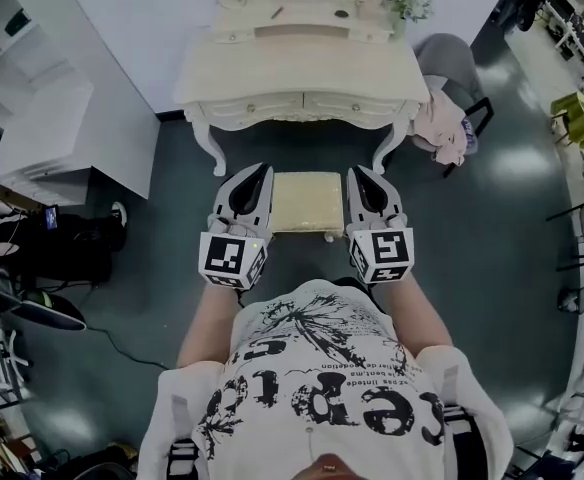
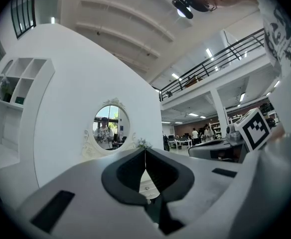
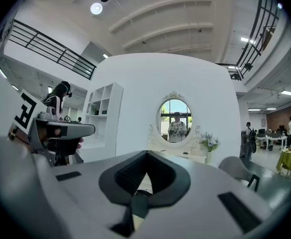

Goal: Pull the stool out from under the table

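Observation:
The stool (image 1: 307, 202), with a cream cushion, stands on the dark floor in front of the cream dressing table (image 1: 302, 73), its far edge near the table's front legs. My left gripper (image 1: 262, 171) hangs over the stool's left side and my right gripper (image 1: 357, 173) over its right side. Both are shut with nothing between the jaws. In the left gripper view the left gripper (image 2: 145, 151) points level at the table's oval mirror (image 2: 110, 126). The right gripper (image 3: 146, 153) faces the same mirror (image 3: 175, 121) in the right gripper view. Neither gripper touches the stool.
A grey chair (image 1: 452, 63) with pink cloth (image 1: 442, 128) draped on it stands right of the table. White shelving (image 1: 32, 88) lines the left wall. A flower pot (image 1: 409, 3) sits on the tabletop. Gear and cables (image 1: 32, 298) lie at the left.

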{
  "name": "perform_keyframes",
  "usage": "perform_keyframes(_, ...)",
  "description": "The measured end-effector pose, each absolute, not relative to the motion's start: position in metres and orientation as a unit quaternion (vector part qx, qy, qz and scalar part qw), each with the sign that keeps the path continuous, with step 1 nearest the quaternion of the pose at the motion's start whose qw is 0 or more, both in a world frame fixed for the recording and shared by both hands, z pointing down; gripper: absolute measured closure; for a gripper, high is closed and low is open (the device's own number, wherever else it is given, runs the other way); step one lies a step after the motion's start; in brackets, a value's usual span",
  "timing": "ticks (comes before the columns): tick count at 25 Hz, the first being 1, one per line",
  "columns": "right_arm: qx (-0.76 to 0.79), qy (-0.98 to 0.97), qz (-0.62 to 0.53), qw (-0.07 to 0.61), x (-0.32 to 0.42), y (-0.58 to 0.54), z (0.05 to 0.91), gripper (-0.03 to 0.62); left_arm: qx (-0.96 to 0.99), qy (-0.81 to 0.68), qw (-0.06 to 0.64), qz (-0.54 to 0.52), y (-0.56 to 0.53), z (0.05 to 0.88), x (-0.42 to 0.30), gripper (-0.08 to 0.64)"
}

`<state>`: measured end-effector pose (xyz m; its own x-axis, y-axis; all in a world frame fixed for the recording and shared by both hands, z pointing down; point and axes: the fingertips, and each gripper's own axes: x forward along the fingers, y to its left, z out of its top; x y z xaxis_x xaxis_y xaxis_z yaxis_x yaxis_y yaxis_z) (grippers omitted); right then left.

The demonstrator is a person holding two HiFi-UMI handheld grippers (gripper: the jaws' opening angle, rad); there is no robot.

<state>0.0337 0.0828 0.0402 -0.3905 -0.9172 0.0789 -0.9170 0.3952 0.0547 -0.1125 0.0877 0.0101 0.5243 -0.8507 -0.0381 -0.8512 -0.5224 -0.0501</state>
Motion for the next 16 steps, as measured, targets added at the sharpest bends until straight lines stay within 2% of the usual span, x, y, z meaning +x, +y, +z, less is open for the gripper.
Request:
perform_keyframes(11,0.542,-0.84,-0.001,0.04,0.025,0.084,0.029,0.575,-0.872,0.489,0.03,-0.009,0.089,0.017,-0.127,0.54)
perform_keyframes(16,0.537,-0.843,-0.015,0.036,0.019,0.076,0.013,0.575,-0.878,0.477,0.051,-0.002,0.084,0.004,-0.128,0.539)
